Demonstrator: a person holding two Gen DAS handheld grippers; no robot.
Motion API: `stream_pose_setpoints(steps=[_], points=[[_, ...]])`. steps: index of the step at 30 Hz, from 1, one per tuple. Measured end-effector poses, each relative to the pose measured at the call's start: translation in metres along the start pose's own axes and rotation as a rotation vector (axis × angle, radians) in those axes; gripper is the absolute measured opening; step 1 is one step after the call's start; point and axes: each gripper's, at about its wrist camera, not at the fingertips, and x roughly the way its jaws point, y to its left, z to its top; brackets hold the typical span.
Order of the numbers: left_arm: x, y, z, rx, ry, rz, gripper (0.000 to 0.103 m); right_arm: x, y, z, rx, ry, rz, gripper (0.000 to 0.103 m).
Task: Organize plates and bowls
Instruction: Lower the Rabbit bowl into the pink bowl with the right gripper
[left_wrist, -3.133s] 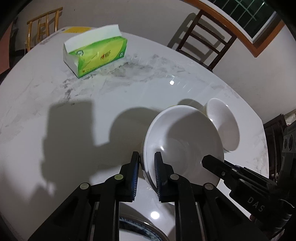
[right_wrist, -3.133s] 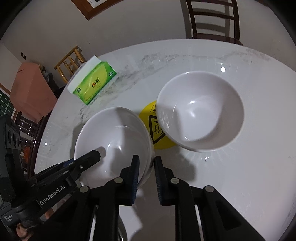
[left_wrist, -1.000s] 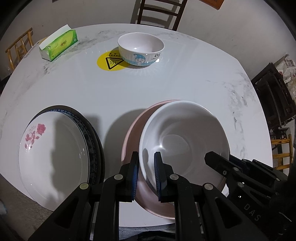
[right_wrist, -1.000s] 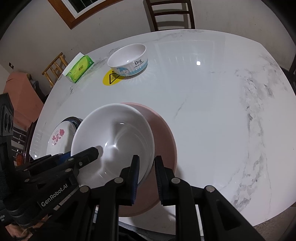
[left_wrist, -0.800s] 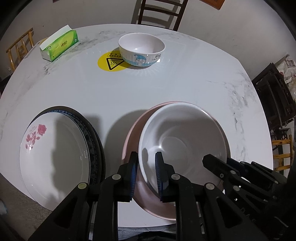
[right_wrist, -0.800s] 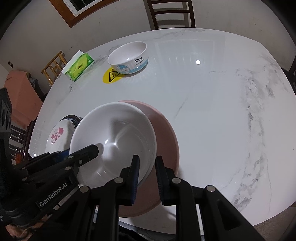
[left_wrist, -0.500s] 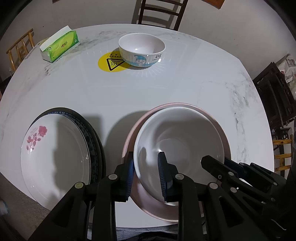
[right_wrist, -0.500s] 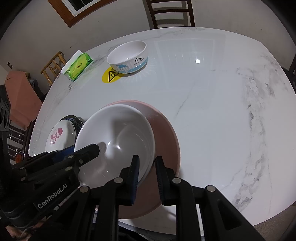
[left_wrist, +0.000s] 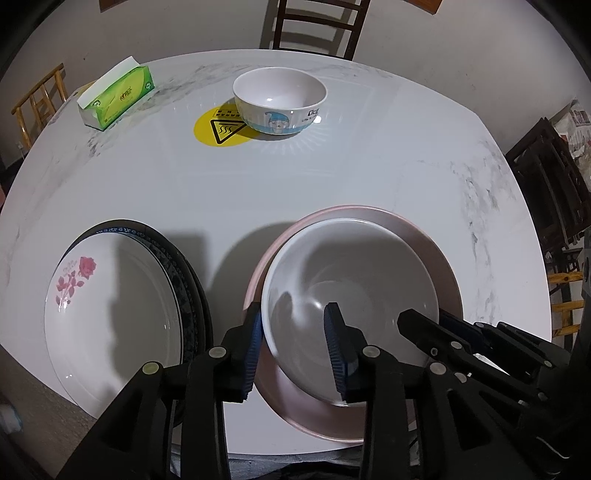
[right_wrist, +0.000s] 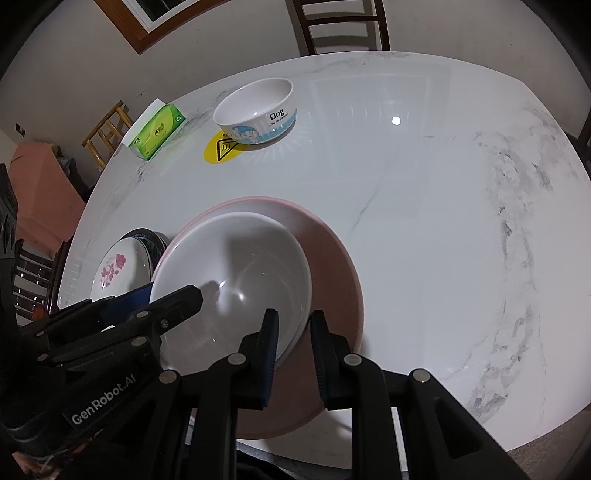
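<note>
A plain white bowl, glossy and deep with a smooth rounded rim, sits inside a wider, shallow pink plate at the near edge of a white marble tabletop. In the left wrist view the left tool straddles the bowl's rim at about 7 o'clock; its jaws are opening, with the rim between the blue pads and a clear gap at the inner one. In the right wrist view the right tool pinches the opposite rim at about 5 o'clock, one finger inside the bowl and one outside, over the pink plate. At 9 o'clock from the bowl lies a stack of plates: a white one with a pink rose print on top, dark blue-patterned rims showing beneath. At 12 o'clock, far across the tabletop, a smaller white bowl with a blue cartoon band partly covers a round yellow warning sticker. A green tissue box stands at 10 o'clock.
</note>
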Motion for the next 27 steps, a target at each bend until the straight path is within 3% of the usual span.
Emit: stream_pose_setpoints(steps=[27], points=[[0.002,-0.0013,0.0036,-0.012,0.032,-0.03,0.039,-0.0041,-0.0025,0.0,0.023,0.01,0.014,0.02]])
